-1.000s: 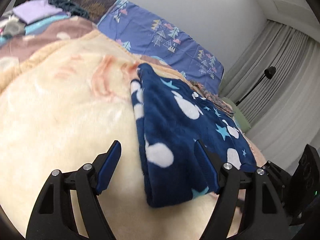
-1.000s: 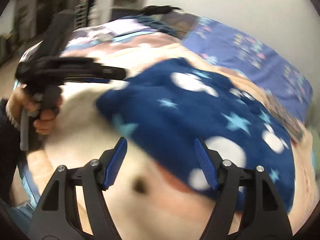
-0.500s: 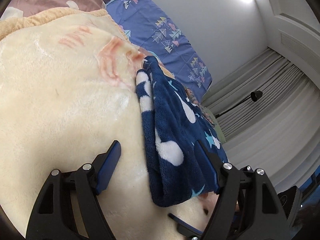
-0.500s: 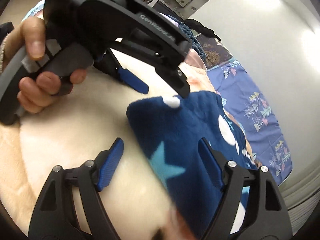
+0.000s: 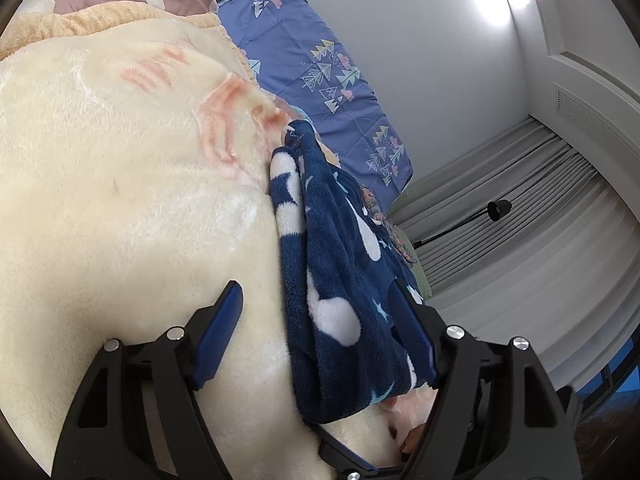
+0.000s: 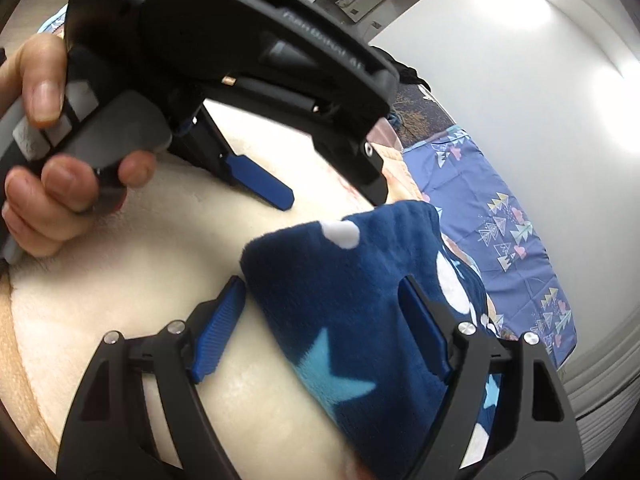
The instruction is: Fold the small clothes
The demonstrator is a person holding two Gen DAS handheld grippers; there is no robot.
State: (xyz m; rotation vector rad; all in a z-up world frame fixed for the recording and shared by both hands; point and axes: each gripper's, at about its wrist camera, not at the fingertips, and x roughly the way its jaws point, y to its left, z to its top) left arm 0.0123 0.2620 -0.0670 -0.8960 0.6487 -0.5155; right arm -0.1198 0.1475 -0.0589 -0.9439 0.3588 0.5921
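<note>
Folded navy fleece garment (image 5: 340,280) on cream blanket (image 5: 120,200); left gripper (image 5: 320,332) and right gripper (image 6: 324,320) straddle its near edges, jaws spread wide.

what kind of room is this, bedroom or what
Most likely a bedroom. The navy fleece garment lies on a cream plush blanket beside a purple tree-print quilt, seemingly on a bed, with pleated curtains along the far wall.

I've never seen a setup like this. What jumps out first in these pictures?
The navy fleece garment with white blobs and pale stars, folded on a cream plush blanket. Both sets of tongs straddle it with jaws wide: the left tongs and the right tongs. In the right view, a bare hand grips the other tool's black handle.
</note>
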